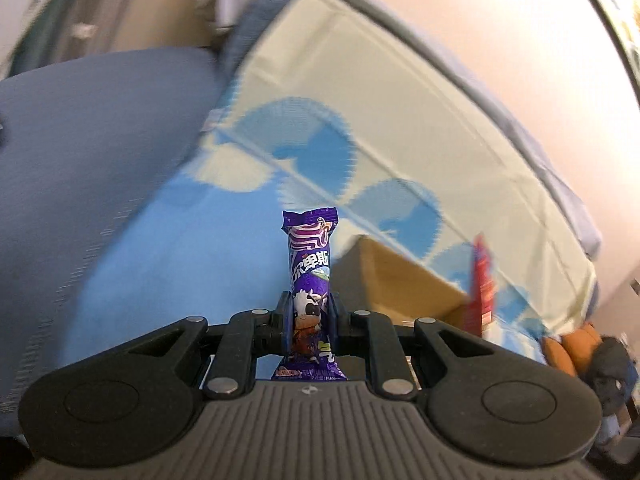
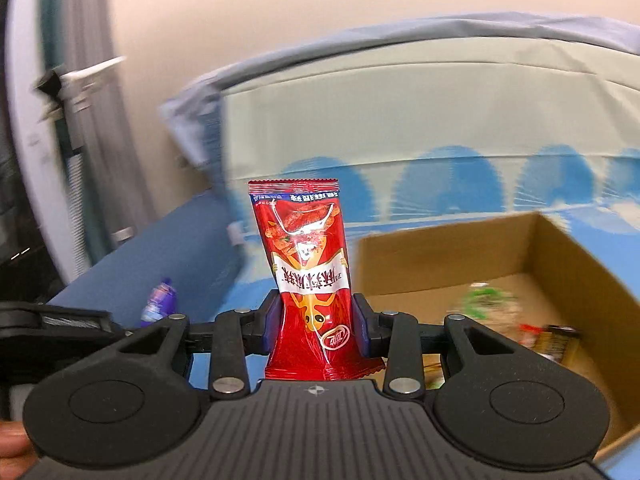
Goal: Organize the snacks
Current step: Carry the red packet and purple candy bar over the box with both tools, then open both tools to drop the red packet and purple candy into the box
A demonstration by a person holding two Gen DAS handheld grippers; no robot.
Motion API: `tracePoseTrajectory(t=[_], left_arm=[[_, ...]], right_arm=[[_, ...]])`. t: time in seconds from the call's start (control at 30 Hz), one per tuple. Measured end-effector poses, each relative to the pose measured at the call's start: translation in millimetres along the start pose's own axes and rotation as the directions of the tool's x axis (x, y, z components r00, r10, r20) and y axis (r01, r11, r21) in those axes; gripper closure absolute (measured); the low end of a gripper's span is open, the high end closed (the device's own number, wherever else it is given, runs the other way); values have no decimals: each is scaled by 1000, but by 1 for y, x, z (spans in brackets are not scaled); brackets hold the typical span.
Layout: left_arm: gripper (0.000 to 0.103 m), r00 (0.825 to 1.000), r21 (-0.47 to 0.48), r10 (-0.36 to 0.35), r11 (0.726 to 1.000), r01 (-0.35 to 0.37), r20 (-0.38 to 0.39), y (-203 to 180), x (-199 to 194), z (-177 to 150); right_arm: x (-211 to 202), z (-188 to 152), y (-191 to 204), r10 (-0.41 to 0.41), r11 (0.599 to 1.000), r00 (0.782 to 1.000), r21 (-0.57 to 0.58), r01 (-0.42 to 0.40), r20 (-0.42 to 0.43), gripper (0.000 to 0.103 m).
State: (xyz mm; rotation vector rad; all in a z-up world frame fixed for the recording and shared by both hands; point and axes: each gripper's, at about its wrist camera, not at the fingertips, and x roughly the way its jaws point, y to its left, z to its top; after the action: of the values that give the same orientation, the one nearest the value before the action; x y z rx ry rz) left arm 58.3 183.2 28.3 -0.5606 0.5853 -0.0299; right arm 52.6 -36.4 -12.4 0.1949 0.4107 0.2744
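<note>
My left gripper [image 1: 310, 316] is shut on a slim purple snack packet [image 1: 309, 264] with a cartoon cow, which stands upright between the pads. My right gripper [image 2: 316, 320] is shut on a red snack packet [image 2: 306, 256], also upright. An open cardboard box [image 2: 440, 248] sits on the bed to the right of the red packet, with several snack packs [image 2: 488, 304] inside. In the left wrist view the box [image 1: 400, 280] lies right of the purple packet, and the red packet [image 1: 482, 284] shows beyond it. The purple packet [image 2: 160, 300] appears blurred at the left of the right wrist view.
A blue and pale-green patterned bed cover [image 1: 400, 120] runs behind everything, with a dark blue sheet [image 1: 80, 160] to the left. A cream wall [image 2: 280, 20] rises behind the bed. A stuffed toy [image 1: 576, 348] lies at the far right. A person's fingertip [image 2: 12, 446] shows bottom left.
</note>
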Motion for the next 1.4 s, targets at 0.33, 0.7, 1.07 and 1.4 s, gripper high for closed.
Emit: tracePoseTrajectory(t=[0.33, 0.7, 1.07, 1.4], left_arm=[[85, 990, 155, -128, 978, 137, -64, -103, 46, -29], [85, 984, 182, -154, 969, 168, -88, -127, 53, -41], [82, 975, 189, -195, 959, 213, -108, -133, 51, -37], [53, 975, 205, -202, 954, 218, -96, -131, 35, -41]], right_arm=[[4, 7, -95, -264, 943, 961, 188, 276, -84, 65], [-4, 2, -117, -296, 921, 952, 241, 307, -82, 65], [-8, 3, -118, -303, 919, 950, 240, 313, -76, 64], [-10, 6, -117, -318, 916, 946, 236, 325, -66, 27]])
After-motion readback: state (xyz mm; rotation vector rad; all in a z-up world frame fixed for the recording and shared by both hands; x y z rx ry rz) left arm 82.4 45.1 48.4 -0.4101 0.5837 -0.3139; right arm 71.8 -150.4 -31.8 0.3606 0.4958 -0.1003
